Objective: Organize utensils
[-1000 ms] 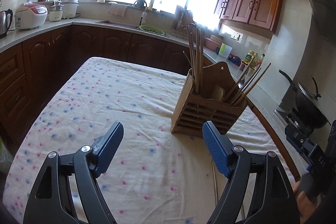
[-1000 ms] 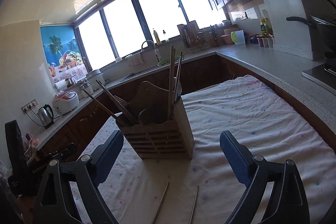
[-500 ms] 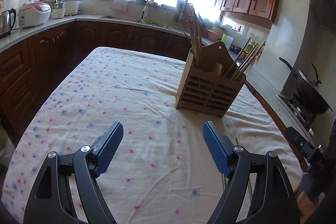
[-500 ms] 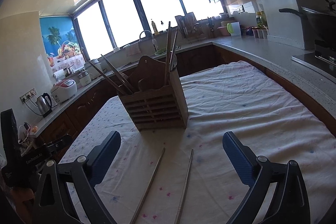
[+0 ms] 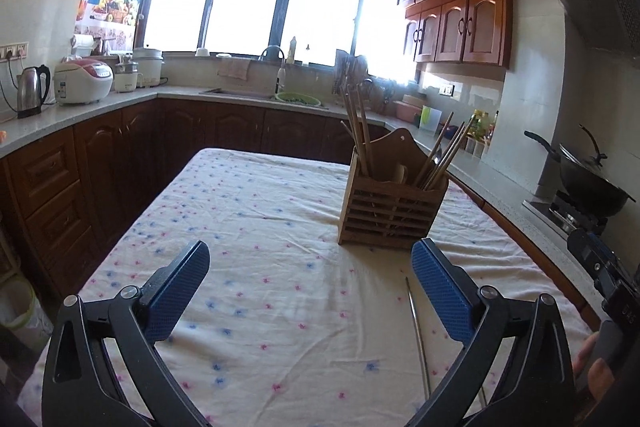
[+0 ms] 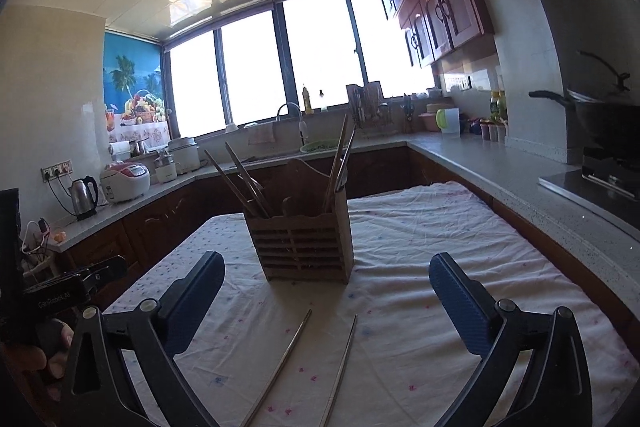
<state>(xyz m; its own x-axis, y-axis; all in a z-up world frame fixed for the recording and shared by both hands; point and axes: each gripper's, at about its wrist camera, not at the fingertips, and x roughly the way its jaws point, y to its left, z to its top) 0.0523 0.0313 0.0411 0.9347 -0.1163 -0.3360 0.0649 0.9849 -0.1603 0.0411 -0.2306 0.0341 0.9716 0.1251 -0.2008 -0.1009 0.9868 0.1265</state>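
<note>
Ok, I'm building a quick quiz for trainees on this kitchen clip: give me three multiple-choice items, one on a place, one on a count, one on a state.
1. Where do the loose chopsticks lie?
A. in the sink
B. on the tablecloth in front of the wooden holder
C. on the stove

2. How many loose chopsticks lie on the cloth in the right wrist view?
A. two
B. four
C. none

3. How does the right gripper stand?
A. shut on a chopstick
B. shut on nothing
C. open and empty

Answers:
1 B: they rest on the tablecloth nearer the camera than the wooden holder.
2 A: two thin sticks lie side by side.
3 C: its blue pads are wide apart with nothing between; the left gripper is open too.
</note>
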